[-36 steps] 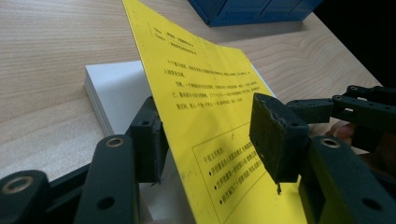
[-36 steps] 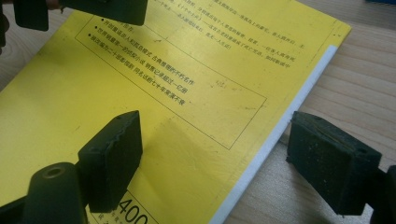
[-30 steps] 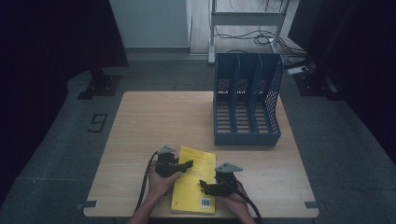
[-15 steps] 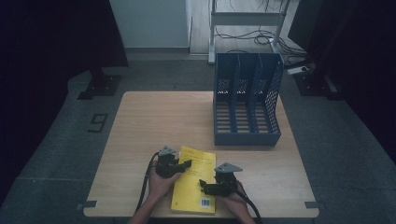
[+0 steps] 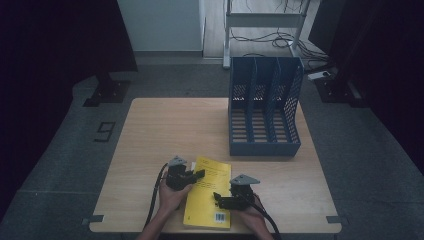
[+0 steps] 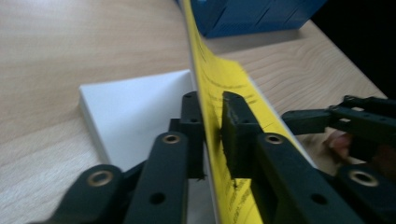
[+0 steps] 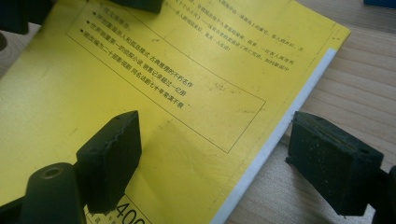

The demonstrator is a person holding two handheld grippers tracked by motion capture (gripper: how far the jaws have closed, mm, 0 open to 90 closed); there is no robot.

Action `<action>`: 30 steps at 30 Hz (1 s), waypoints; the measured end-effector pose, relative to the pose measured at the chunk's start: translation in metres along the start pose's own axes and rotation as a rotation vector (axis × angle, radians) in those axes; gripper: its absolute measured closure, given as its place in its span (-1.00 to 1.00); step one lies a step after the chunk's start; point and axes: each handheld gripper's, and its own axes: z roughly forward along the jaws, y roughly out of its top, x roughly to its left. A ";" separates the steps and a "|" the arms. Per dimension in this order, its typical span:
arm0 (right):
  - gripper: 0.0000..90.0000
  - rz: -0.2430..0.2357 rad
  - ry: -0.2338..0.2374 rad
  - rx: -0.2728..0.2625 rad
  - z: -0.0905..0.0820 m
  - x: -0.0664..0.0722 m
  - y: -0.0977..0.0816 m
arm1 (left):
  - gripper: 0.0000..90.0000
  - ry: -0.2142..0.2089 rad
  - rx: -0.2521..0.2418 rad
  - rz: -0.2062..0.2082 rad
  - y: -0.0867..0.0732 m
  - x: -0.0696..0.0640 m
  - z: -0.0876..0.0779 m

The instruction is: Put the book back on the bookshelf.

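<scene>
**Yellow Cover Pinched by Left Gripper at Near Table Edge**

Pale wooden table [image 5: 165,130] stands on a grey floor in a dim room, with dark drapes at either side. At its far right sits a blue perforated plastic file rack with three upright compartments [image 5: 264,117]. The yellow paperback book with a barcode on its cover [image 5: 209,200] lies at the near edge, between both hands and well apart from the rack. The left gripper [image 6: 212,119] has just been closing its jaws; in the left gripper view they pinch the lifted yellow cover [image 6: 212,79], which stands on edge above the white page [image 6: 135,107] beneath. The right gripper [image 7: 215,149] hovers over the book's right edge, jaws spread wide, one above the cover, the other above the bare wood. Whether either pad touches the book cannot be told.
</scene>
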 end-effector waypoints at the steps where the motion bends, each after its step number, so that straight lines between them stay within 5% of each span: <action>1: -0.63 0.001 0.002 0.000 0.000 0.000 0.000 | 0.85 -0.006 -0.010 0.007 0.000 -0.002 -0.001; 8: -0.61 -0.001 0.020 0.004 -0.001 -0.003 0.001 | 0.88 -0.018 -0.031 0.009 0.001 -0.005 -0.002; 16: -0.61 0.007 0.021 0.005 -0.001 -0.003 0.001 | 0.87 0.051 -0.042 0.118 0.000 -0.020 -0.003; 30: -0.62 0.009 0.048 0.002 -0.002 -0.007 0.001 | 0.92 0.005 -0.059 0.087 0.002 -0.017 -0.003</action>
